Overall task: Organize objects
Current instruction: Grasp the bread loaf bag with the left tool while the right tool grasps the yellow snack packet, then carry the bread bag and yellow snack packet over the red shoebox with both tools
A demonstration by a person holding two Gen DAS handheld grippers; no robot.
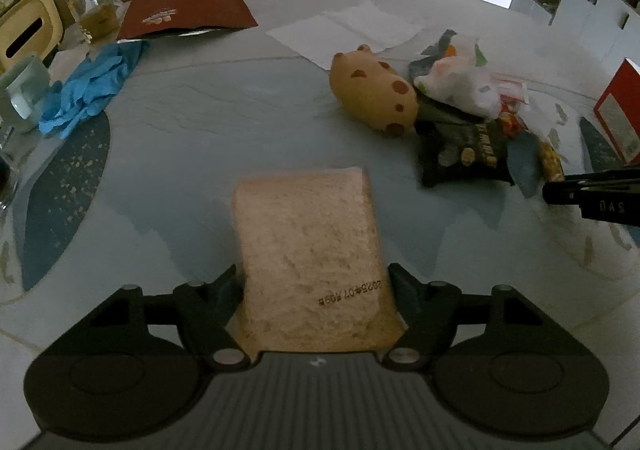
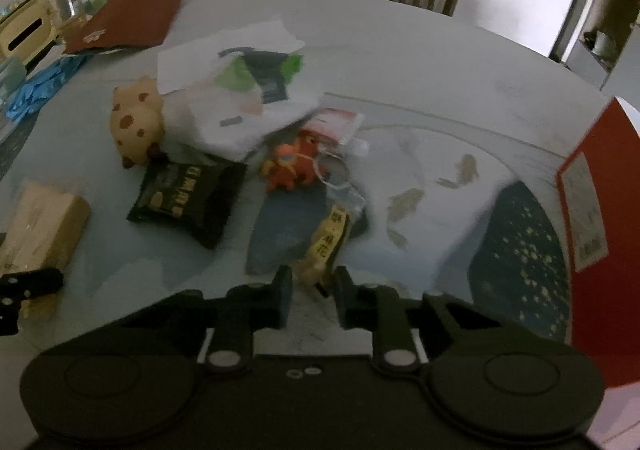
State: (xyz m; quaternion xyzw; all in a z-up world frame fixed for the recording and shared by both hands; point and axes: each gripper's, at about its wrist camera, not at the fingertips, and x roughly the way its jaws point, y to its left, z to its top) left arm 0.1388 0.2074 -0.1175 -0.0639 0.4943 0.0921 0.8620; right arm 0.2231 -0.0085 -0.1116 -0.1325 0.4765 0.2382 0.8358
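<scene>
Now left gripper (image 1: 316, 282) clamps wrapped bread (image 1: 308, 250); right gripper (image 2: 312, 290) pinches yellow snack packet (image 2: 326, 240).

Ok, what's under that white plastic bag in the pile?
The white plastic bag lies on the black snack packet at its near edge and on white paper behind. A red packet pokes out at its right. Anything deeper is covered.

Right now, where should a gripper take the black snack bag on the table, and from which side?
Grip the black snack bag by its near flat sealed edge, probably coming from above on the camera side. It lies flat, puffed in the middle. Its far edge lies against the spotted plush toy and under the white plastic bag, while bare table lies before it.
</scene>
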